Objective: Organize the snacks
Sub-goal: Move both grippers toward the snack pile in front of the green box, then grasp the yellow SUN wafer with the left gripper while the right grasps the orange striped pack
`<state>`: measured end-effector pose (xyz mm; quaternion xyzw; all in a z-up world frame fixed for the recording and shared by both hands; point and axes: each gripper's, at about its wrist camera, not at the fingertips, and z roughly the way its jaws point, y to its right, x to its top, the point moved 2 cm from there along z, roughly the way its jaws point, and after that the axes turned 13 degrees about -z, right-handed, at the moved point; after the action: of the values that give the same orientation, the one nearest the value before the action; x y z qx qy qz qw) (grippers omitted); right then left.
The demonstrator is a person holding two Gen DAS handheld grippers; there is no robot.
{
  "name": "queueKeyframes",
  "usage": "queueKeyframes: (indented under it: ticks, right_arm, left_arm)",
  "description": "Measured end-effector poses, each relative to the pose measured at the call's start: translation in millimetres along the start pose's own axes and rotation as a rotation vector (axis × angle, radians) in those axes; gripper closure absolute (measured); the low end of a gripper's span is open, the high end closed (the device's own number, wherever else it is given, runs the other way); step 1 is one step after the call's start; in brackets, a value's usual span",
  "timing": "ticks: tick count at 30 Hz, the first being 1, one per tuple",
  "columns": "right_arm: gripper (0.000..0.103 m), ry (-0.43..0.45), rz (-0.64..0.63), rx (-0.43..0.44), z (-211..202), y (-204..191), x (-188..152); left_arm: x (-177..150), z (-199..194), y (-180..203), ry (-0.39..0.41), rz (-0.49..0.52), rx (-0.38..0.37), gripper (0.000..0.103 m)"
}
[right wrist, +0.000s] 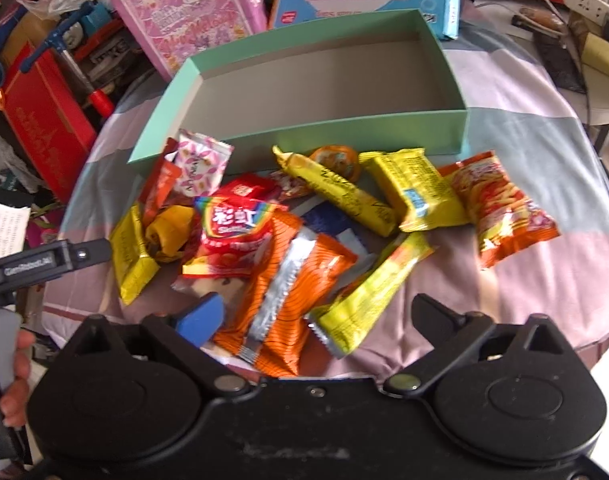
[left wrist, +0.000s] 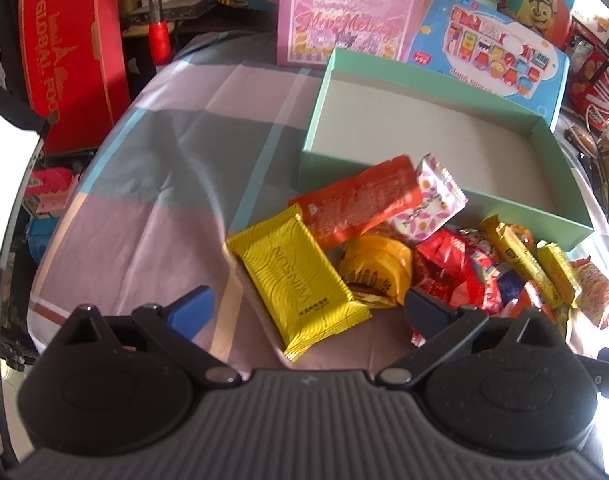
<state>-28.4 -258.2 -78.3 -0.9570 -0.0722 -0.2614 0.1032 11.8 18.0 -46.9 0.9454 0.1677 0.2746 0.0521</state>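
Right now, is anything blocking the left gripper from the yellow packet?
No. The left gripper is open just above the yellow packet, which lies uncovered at the pile's edge beside the empty box.

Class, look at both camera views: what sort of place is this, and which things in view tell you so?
Probably a cluttered room in a home, not a shop or lab. A cloth-covered table holds a green box; children's gift boxes, one pink and one blue, lean behind it, and a red carton stands beside the table.

A counter (right wrist: 544,92) under a checked cloth (left wrist: 152,184) carries an open green box (right wrist: 304,136) toward its far edge and a snack pile (right wrist: 288,220) touching the box's near wall.
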Motion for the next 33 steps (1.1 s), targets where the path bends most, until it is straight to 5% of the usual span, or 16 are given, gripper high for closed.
queueKeyframes:
  ticks: [5,22,33]
  right_arm:
    - [0.042,-0.083,0.027,0.109,19,-4,-5]
    - [0.042,-0.123,0.058,0.142,55,-2,6]
    - [0.043,-0.117,-0.029,0.104,68,-27,14]
  left_arm:
    - [1,14,-11,-0.003,-0.024,0.030,0.000]
    - [6,47,-15,-0.031,-0.055,0.033,0.001]
    - [6,70,-19,-0.051,-0.084,-0.027,0.036]
